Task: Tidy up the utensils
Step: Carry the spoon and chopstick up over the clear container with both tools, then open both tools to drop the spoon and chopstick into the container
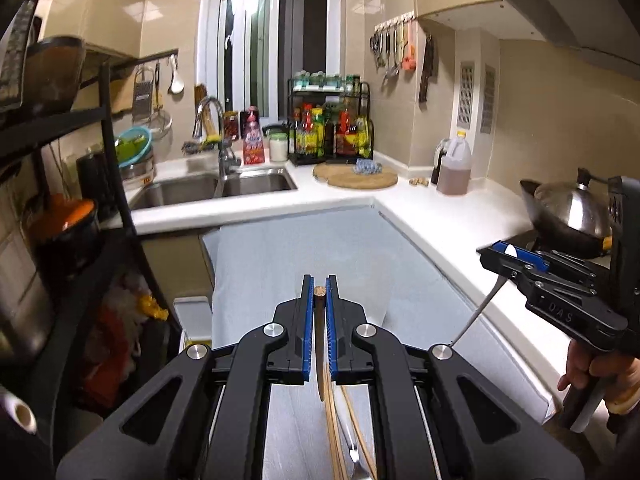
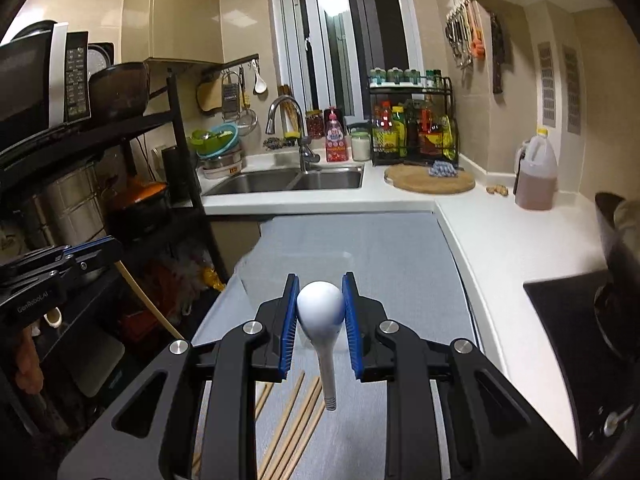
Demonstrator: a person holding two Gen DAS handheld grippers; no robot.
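Left wrist view: one left gripper (image 1: 319,292), blue pads nearly together, clamped on one brown chopstick (image 1: 319,336) whose round end shows at the fingertips and whose shaft hangs down between the arms. Below it, several more chopsticks (image 1: 334,432) lying on the grey mat (image 1: 280,248), count unclear, beside one metal utensil (image 1: 354,460) only partly seen. Off to the right, one right gripper (image 1: 505,249) in a hand (image 1: 592,376), closed on something white with a thin metal handle (image 1: 476,316) slanting down. Further back: double sink (image 1: 216,186), round wooden board (image 1: 356,176), oil jug (image 1: 454,166), lidded wok (image 1: 568,212); black shelf rack (image 1: 108,128) crowding the left edge.

Right wrist view: right gripper (image 2: 320,308) with pads partly apart, clamped on the bowl of one white spoon (image 2: 320,306), handle pointing down toward the camera. Under it, about six chopsticks (image 2: 296,420) on the mat (image 2: 360,240), partly hidden by the gripper arms. At left, left gripper (image 2: 96,250) seen side-on with one chopstick (image 2: 146,304) slanting down from it. Beyond: sink (image 2: 288,180), spice rack (image 2: 412,120), board (image 2: 430,178), jug (image 2: 536,172).
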